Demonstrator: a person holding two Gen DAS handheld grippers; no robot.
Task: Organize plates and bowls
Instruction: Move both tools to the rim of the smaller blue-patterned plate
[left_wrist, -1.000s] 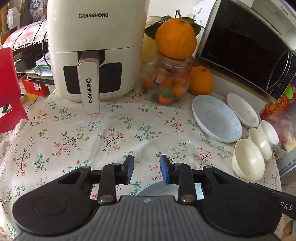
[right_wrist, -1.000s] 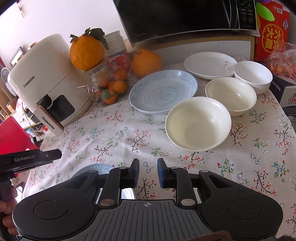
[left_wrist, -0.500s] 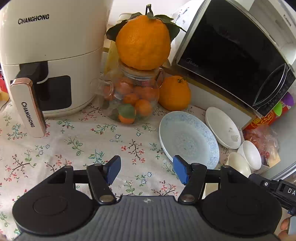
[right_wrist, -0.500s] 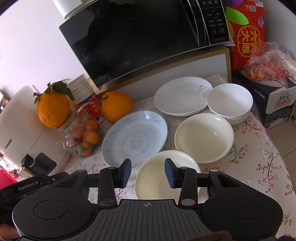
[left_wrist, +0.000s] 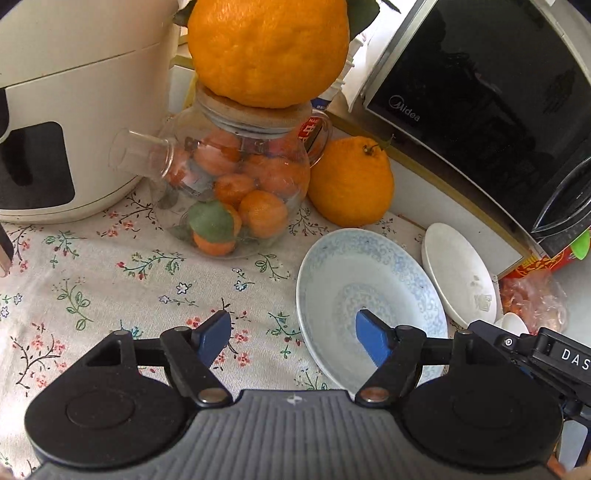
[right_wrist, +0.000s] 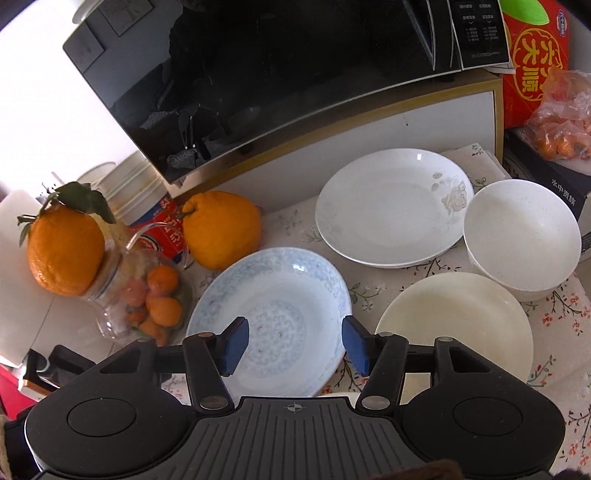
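A blue-patterned plate (right_wrist: 280, 291) lies on the floral tablecloth; it also shows in the left wrist view (left_wrist: 354, 280). Behind it lies a white plate (right_wrist: 391, 214), also in the left wrist view (left_wrist: 458, 273). A white bowl (right_wrist: 521, 243) and a cream bowl (right_wrist: 461, 325) stand at the right. My right gripper (right_wrist: 293, 347) is open and empty, hovering over the blue plate's near part. My left gripper (left_wrist: 293, 336) is open and empty, its right finger over the blue plate, its left finger over the cloth.
A glass pot of small oranges (left_wrist: 236, 184) with a large orange (left_wrist: 266, 48) on its lid stands left of the plates. Another large orange (left_wrist: 351, 181), a white air fryer (left_wrist: 66, 110), a black microwave (right_wrist: 277, 74) and a red box (right_wrist: 532, 62) ring the table.
Both grippers have moved forward toward the blue plate and opened wider. The nearest cream bowl has dropped out of the right wrist view under the gripper.
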